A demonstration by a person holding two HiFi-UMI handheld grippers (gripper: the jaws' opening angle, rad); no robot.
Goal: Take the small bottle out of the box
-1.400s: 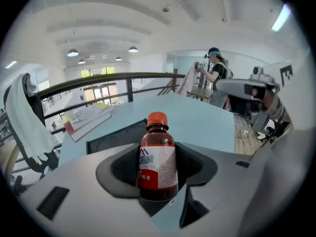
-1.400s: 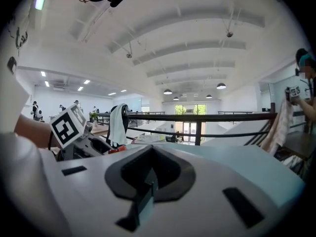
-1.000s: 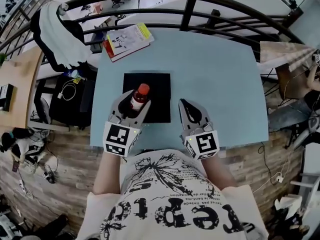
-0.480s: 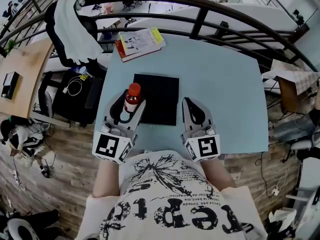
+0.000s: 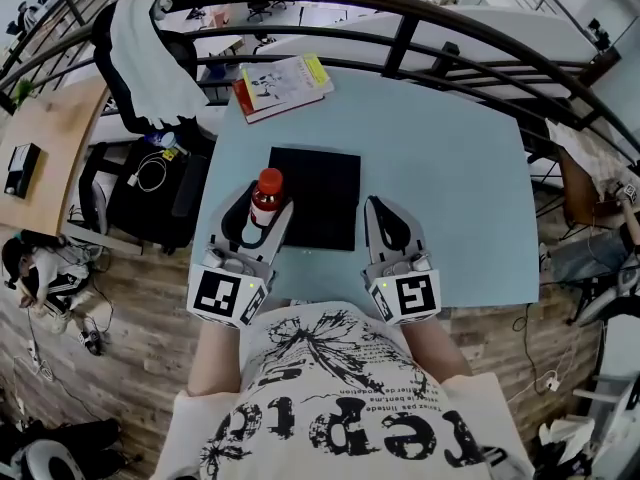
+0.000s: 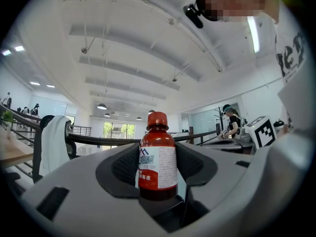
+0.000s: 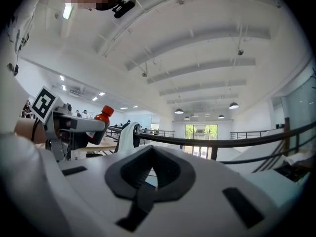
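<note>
Left gripper view: my left tongs (image 6: 158,169) clamp the small bottle (image 6: 158,149) round its labelled body, upright, at the left edge of the black box (image 5: 320,200). It looks light, stiff and probably slick, so mid-body suits. My right tongs (image 7: 148,176) are closed, empty.

We note bright, even daylight with ceiling lamps (image 6: 102,106) lit, soft shadows, strong fisheye bending, black vignetted corners.

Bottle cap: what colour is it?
The cap is red; the left gripper view shows it best.
</note>
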